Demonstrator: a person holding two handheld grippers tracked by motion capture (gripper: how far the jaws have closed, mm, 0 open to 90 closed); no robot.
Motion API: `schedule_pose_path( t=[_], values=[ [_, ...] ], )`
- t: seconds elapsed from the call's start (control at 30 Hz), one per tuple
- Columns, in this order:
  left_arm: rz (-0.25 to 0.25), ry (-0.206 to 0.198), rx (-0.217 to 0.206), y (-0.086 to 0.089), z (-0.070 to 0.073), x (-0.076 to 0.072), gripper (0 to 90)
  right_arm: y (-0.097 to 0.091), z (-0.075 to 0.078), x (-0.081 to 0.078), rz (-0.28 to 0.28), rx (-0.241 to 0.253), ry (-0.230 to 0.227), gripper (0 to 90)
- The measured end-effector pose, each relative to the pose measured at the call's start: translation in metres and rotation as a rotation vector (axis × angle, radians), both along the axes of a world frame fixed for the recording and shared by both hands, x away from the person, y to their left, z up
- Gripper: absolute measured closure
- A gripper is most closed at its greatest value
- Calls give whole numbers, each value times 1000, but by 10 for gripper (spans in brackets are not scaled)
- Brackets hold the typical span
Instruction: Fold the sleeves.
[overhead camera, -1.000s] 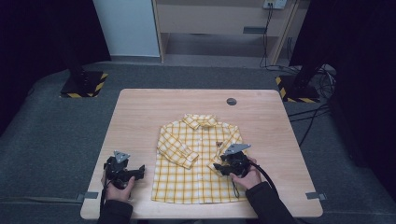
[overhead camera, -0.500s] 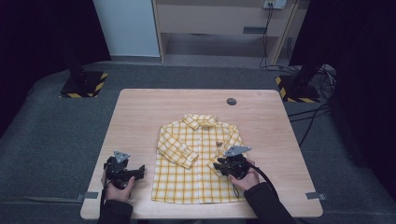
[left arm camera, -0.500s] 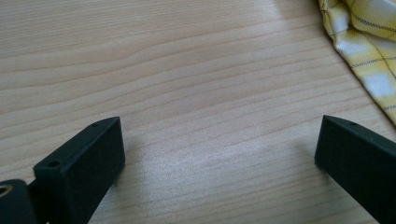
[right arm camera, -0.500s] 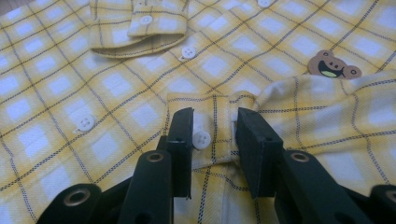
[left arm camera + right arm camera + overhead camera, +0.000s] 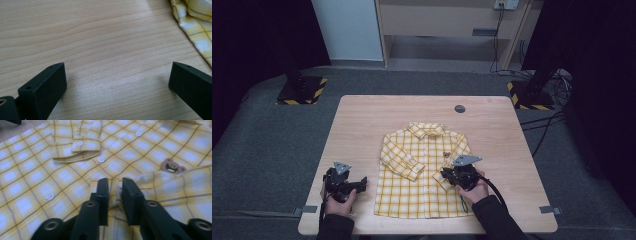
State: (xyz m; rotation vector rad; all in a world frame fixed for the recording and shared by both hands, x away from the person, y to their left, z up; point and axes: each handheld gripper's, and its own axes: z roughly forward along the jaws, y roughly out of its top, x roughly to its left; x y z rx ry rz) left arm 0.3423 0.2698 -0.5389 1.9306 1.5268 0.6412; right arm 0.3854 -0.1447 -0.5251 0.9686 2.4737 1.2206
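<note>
Now sleeve cuff [image 5: 113,191] between right jaws.

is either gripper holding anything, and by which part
Right hand-held gripper pinches the yellow plaid shirt by its sleeve cuff; left hand-held gripper holds nothing.

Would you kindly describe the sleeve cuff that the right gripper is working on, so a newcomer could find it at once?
On the light wooden table lies a small yellow checked button-up shirt, both sleeves folded across its front. The cuff ends the sleeve on the side of the brown bear-face patch, just below that patch. Unlike the other cuff, which lies free, it sits pinched between the right gripper jaws, which have just been closing.
</note>
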Motion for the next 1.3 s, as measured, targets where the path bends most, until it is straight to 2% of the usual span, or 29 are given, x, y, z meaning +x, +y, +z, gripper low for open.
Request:
schedule_pose_path(
  t=[0.07, 0.17, 0.3, 0.57, 0.6, 0.63, 0.67, 0.7, 0.83, 0.93, 1.03, 1.17, 1.3],
  values=[
    [0, 0, 0, 0, 0, 0, 5, 2, -1, -1, 8, -10, 2, 656],
    [0, 0, 0, 0, 0, 0, 5, 7, -6, 0, 23, -43, 21, 607],
    [0, 0, 0, 0, 0, 0, 5, 8, -7, -1, 34, -66, 8, 657],
    [0, 0, 1, 0, 0, 0, 5, 9, -7, -4, 6, -46, -12, 718],
    [0, 0, 0, 0, 0, 0, 5, 9, -7, -5, 3, -34, -18, 745],
    [0, 0, 0, 0, 0, 0, 5, 8, -5, -6, 2, -16, -30, 847],
    [0, 0, 0, 0, 0, 0, 5, 8, -2, -8, -11, -5, -51, 878],
    [0, 0, 0, 0, 0, 0, 5, 9, -1, -8, -15, -19, -70, 878],
    [0, 0, 0, 0, 0, 0, 5, 9, -3, -6, -14, -40, -52, 880],
    [0, 0, 0, 0, 0, 0, 5, 9, -3, -5, -12, -33, -49, 870],
    [0, 0, 0, 0, 0, 0, 5, 10, -4, -4, -16, -36, -41, 765],
    [0, 0, 0, 0, 0, 0, 5, 14, -7, -4, -11, -59, -41, 781],
    [0, 0, 0, 0, 0, 0, 5, 17, -10, -6, -19, -82, -73, 836]
  ],
)
